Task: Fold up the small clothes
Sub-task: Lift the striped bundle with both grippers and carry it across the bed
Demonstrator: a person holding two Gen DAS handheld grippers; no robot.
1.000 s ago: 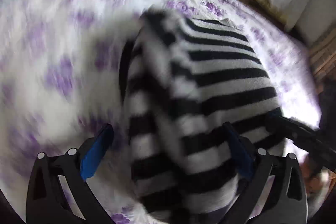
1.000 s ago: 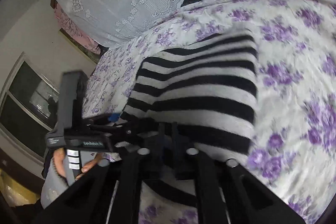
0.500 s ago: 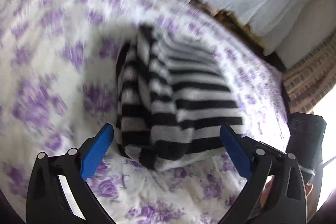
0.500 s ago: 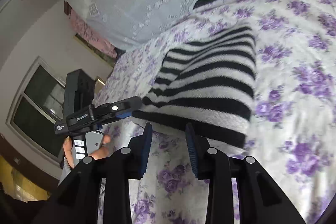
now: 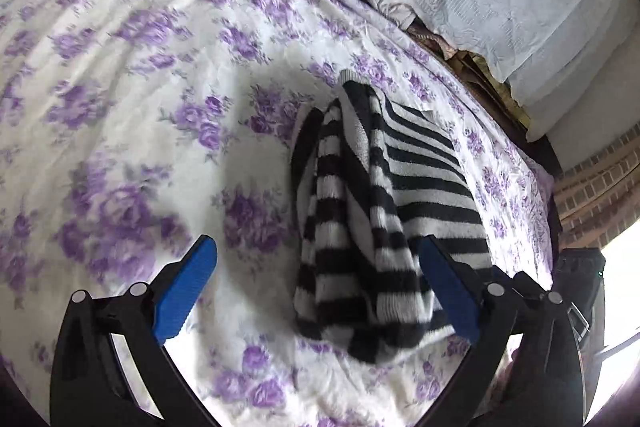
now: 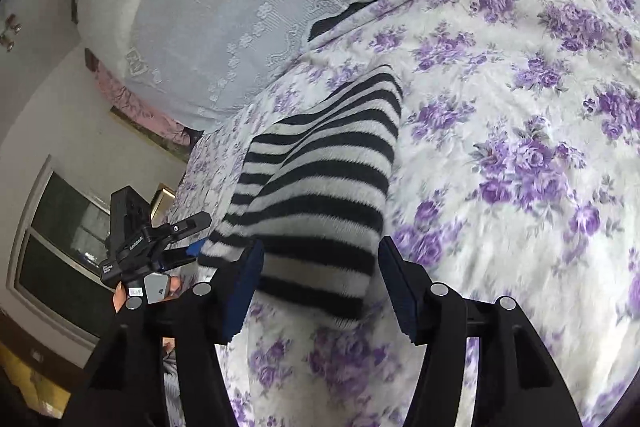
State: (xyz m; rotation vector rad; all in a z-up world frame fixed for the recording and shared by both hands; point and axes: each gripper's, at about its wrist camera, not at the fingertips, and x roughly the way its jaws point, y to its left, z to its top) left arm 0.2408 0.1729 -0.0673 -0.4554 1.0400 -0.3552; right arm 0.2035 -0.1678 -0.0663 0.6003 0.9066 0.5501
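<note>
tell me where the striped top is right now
The striped top lies folded on the purple-flowered bedspread, right of centre in the left wrist view, near the bed's pillow-side edge.

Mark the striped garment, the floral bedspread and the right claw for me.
striped garment (image 5: 432, 187), left wrist view, on its flat folded top layer.
floral bedspread (image 6: 520, 155), right wrist view, on bare cloth beside the garment.
right claw (image 6: 320, 283), right wrist view, midway between its fingertips; jaws opening, garment edge lying between them.

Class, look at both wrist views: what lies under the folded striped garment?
The striped garment rests directly on the purple-flowered bedspread, which shows all around it. Whatever sits beneath its folded layers, and the bedspread patch it covers, cannot be seen.
</note>
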